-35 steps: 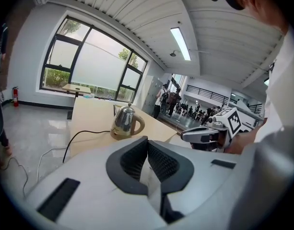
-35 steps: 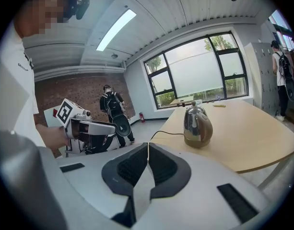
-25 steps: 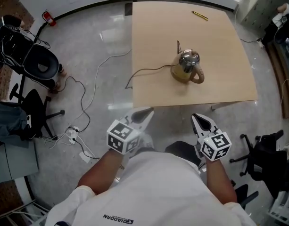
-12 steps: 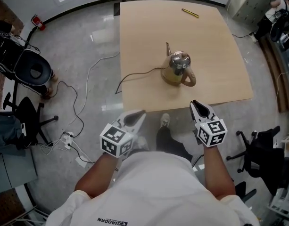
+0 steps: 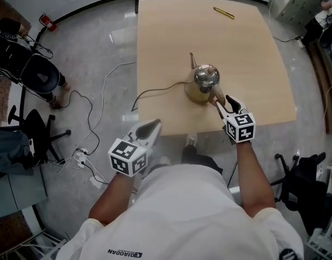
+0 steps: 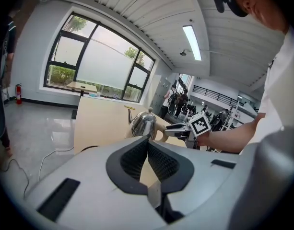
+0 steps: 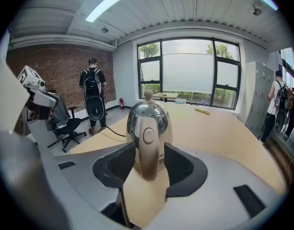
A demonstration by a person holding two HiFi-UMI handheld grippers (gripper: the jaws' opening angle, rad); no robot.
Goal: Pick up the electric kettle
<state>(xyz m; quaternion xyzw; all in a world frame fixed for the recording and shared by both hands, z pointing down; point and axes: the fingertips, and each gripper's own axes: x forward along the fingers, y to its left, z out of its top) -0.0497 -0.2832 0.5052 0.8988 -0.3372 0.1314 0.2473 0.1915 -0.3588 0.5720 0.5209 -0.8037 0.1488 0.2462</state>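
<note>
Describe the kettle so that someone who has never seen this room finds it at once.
Find the pale wooden table on the grey floor. The kettle stands toward its near edge. It is the only shiny, rounded metal thing there, with a thin spout and tan handle; the slim yellow pen lies at the far edge.

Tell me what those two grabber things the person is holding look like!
Both the left gripper and the right gripper are smooth pale-grey shells with two pointed jaws lined with black ribbed pads. Each carries a white cube printed with black square markers. No cables show on them. The person wears a white short-sleeved shirt.
</note>
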